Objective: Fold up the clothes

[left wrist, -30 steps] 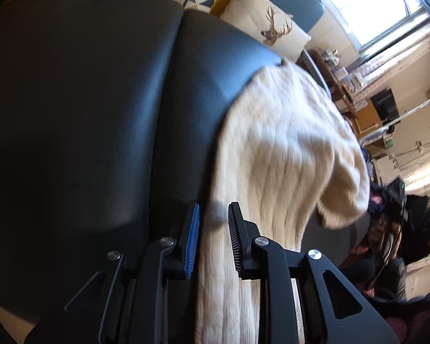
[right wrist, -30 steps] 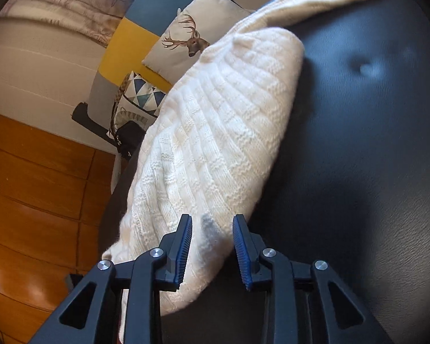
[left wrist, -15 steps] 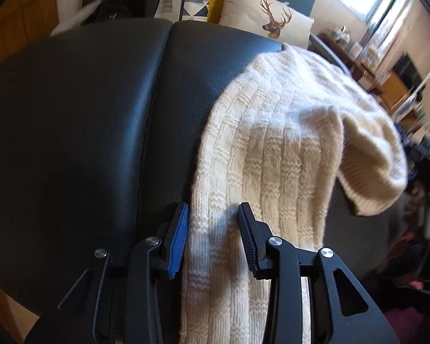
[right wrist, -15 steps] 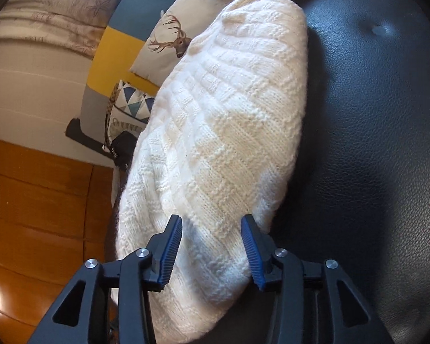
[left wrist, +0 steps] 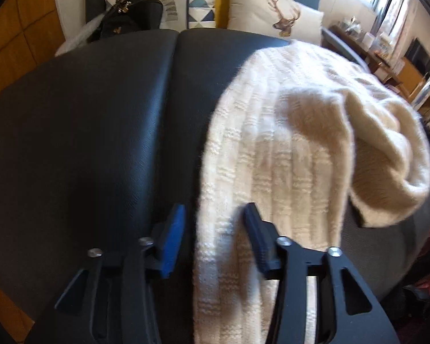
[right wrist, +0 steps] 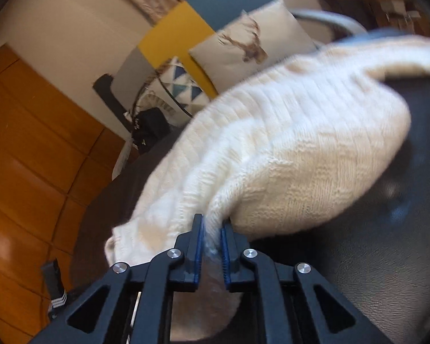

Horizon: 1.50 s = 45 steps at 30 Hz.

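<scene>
Right tongs (right wrist: 212, 236) have clamped and lifted the sweater (right wrist: 286, 154); left tongs (left wrist: 213, 223) are opening, its edge loose between them. Carry the fold over slowly, keeping layers aligned

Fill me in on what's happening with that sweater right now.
A person with a handheld claw in each hand is folding a cream cable-knit sweater on a black leather seat. The right claw is closing on a bunched fold of the knit, lifted off the seat. The left claw is opening, its pads clear of the sweater strip that lies between them. The fold is underway, not finished.
</scene>
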Motion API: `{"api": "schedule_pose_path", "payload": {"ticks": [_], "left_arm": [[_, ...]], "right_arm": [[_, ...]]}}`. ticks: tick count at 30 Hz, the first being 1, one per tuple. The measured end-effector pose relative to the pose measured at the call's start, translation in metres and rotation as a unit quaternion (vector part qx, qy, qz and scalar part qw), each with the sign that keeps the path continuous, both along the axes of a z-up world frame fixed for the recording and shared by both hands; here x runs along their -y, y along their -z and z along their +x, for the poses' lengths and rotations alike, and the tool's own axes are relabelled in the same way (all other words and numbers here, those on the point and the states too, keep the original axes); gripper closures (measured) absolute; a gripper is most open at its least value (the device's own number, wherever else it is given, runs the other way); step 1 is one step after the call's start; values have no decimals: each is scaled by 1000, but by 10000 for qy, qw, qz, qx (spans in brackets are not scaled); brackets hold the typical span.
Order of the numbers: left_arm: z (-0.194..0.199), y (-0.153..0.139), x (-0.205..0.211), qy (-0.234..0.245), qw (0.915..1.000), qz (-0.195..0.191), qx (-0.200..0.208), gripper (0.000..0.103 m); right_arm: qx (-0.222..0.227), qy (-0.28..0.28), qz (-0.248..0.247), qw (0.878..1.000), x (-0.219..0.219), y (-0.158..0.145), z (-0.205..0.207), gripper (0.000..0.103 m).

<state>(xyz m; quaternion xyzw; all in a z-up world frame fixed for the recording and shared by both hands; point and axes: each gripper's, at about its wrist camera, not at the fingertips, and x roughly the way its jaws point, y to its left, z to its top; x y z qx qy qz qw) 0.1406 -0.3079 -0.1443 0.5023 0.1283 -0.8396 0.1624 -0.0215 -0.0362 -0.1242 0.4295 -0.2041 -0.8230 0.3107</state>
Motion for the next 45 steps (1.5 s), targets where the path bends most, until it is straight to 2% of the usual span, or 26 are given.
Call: {"api": "schedule_pose_path", "payload": {"ticks": [4, 8, 9, 12, 17, 21, 25, 28, 29, 30, 31, 35, 38, 40, 42, 43, 45], "left_arm": [[-13, -3, 18, -60, 9998, -121, 114, 49], [-28, -10, 28, -88, 9982, -523, 290, 49], [-30, -12, 29, -78, 9972, -659, 333, 49], [-24, -21, 35, -115, 9950, -907, 395, 49], [18, -37, 44, -115, 9989, -460, 57, 49], [32, -29, 30, -144, 9995, -271, 86, 49], [27, -7, 10, -123, 9947, -866, 547, 49], [15, -7, -9, -110, 9839, -1681, 598, 49], [10, -5, -14, -66, 9786, -1945, 664, 51], [3, 1, -17, 46, 9721, -2196, 817, 78], [-4, 4, -18, 113, 9677, -2350, 910, 91], [-29, -3, -2, 21, 9690, -2314, 863, 91], [-46, -13, 25, -340, 9656, -2435, 846, 91], [-54, -21, 46, -632, 9613, -2531, 886, 91], [-56, -31, 67, -1007, 9569, -2554, 950, 91], [-56, -36, 77, -1209, 9556, -2512, 952, 90], [-48, -54, 81, -1444, 9656, -2074, 608, 90]], "right_arm": [[-505, -18, -91, 9987, -15, -40, 12, 97], [-372, -110, -479, 9981, -31, -53, 14, 88], [-208, -126, -533, 9983, -33, -49, 15, 78], [360, -109, -574, 9976, -42, -27, 17, 78], [796, 7, -318, 9963, -50, 10, 30, 78], [941, -126, -367, 9948, -43, 20, 33, 78], [975, -220, -378, 9943, -29, 22, 29, 78], [1016, -319, -400, 9935, -25, 23, 29, 78], [1059, -332, -442, 9928, -26, 25, 30, 78], [1108, -299, -469, 9923, -29, 26, 30, 78], [1160, -235, -484, 9918, -32, 28, 30, 78], [1313, 89, -508, 9900, -49, 35, 30, 76], [1462, 595, -617, 9855, -75, 44, 28, 75], [1625, 932, -813, 9789, -94, 53, 25, 70], [1746, 1230, -1007, 9717, -111, 63, 19, 69], [1794, 1364, -1082, 9682, -117, 68, 15, 63], [1882, 1453, -1289, 9627, -124, 78, 5, 61]]}}
